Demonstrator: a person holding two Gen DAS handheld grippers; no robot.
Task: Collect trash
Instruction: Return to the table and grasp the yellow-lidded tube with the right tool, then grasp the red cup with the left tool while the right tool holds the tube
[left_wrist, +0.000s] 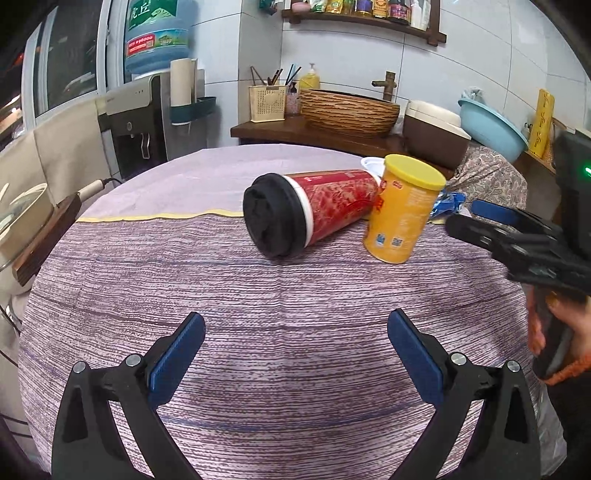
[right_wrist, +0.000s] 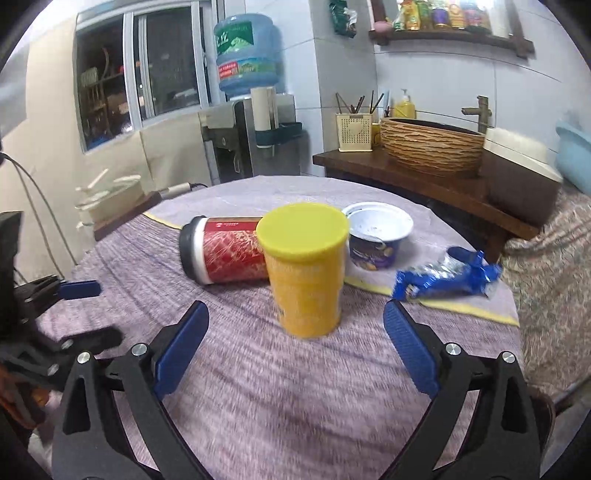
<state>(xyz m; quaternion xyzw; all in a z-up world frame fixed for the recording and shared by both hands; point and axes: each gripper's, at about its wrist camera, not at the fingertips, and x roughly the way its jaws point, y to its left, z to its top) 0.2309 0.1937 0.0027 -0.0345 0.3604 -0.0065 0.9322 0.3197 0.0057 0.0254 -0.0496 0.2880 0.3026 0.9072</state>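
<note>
A red cup (left_wrist: 325, 208) (right_wrist: 225, 249) with a black lid lies on its side on the round table. A yellow canister (left_wrist: 404, 208) (right_wrist: 304, 269) with a yellow lid stands upright against it. Behind them sits an open blue-and-white tub (right_wrist: 376, 236) (left_wrist: 373, 164), and a crumpled blue wrapper (right_wrist: 447, 277) (left_wrist: 448, 203) lies to the right. My left gripper (left_wrist: 297, 332) is open over bare cloth, short of the red cup. My right gripper (right_wrist: 295, 325) is open just in front of the yellow canister, with nothing between its pads; it also shows at the right in the left wrist view (left_wrist: 476, 218).
The table (left_wrist: 258, 280) (right_wrist: 258, 387) wears a purple striped cloth. Behind it stands a wooden counter (left_wrist: 280, 131) with a woven basin (left_wrist: 349, 112), a utensil holder (left_wrist: 267, 103) and a blue bowl (left_wrist: 493, 125). A water dispenser (left_wrist: 147, 122) stands at the back left.
</note>
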